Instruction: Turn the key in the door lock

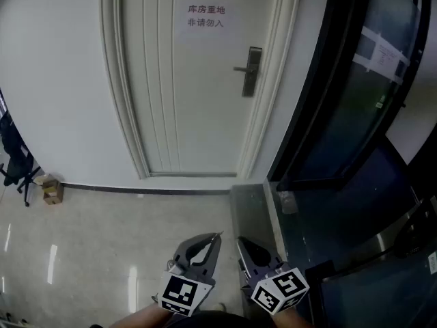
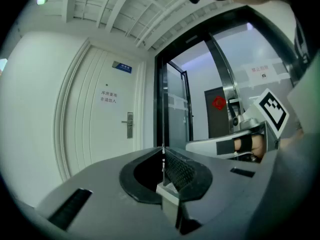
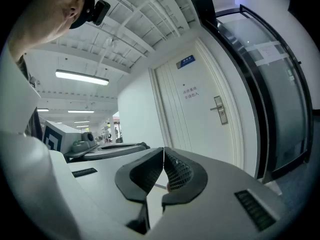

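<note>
The white door (image 1: pixel 184 80) stands shut across the floor from me, with a metal lock plate and lever handle (image 1: pixel 251 70) on its right side. A key is too small to make out from here. The same lock (image 2: pixel 129 125) shows far ahead in the left gripper view, and the lock (image 3: pixel 219 109) appears again in the right gripper view. My left gripper (image 1: pixel 219 236) and right gripper (image 1: pixel 239 240) sit side by side at the bottom edge, well short of the door. Both are shut with nothing between the jaws.
A dark-framed glass partition (image 1: pixel 355 94) runs along the right, with a metal threshold (image 1: pixel 254 207) at its foot. A small cardboard box (image 1: pixel 51 189) and a dark chair (image 1: pixel 16 167) stand by the left wall. Red print (image 1: pixel 206 16) marks the door.
</note>
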`<state>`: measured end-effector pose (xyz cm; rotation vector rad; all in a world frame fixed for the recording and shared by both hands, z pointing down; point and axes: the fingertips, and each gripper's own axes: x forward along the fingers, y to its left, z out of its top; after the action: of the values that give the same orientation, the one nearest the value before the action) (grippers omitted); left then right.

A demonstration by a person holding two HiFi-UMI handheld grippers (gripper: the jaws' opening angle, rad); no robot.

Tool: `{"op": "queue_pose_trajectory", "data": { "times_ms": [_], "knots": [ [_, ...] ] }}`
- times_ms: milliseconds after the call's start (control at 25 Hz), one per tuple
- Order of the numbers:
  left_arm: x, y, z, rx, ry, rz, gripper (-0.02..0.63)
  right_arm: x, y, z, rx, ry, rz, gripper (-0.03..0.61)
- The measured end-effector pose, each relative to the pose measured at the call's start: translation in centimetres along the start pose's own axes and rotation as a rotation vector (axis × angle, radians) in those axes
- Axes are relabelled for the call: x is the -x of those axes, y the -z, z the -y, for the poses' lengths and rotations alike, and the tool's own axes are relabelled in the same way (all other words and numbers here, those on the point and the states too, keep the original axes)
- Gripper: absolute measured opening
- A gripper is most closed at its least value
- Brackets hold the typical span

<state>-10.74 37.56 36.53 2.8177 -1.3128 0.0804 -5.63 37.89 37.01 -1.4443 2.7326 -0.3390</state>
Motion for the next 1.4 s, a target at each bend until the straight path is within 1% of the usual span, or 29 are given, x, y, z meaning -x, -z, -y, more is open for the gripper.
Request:
{"op": "queue_pose_trajectory", "data": {
  "times_ms": [400, 720, 960, 1240, 1400],
  "knots": [
    [-1.7, -0.3, 1.1, 0.001, 0.001, -0.005, 0.011, 2.1, -0.9, 2.5, -0.017, 0.018, 0.031, 0.015],
    [-3.6, -0.3, 2.6, -0.013, -0.024, -0.015, 0.011, 3.6, -0.8, 5.0, -0.035, 0.001, 0.039, 0.015],
    [-5.0, -0.5, 3.4, -0.016, -0.027, -0.02, 0.011, 3.8, -1.3, 6.5, -0.045, -0.003, 0.045, 0.015],
    [-7.6, -0.4, 2.3, -0.021, -0.015, -0.018, 0.011, 2.3, -1.4, 8.9, -0.051, 0.018, 0.039, 0.015],
    [-10.3, -0.1, 0.2, -0.039, -0.003, -0.017, 0.011, -0.3, -1.3, 10.7, -0.06, 0.028, 0.032, 0.015]
  ]
}}
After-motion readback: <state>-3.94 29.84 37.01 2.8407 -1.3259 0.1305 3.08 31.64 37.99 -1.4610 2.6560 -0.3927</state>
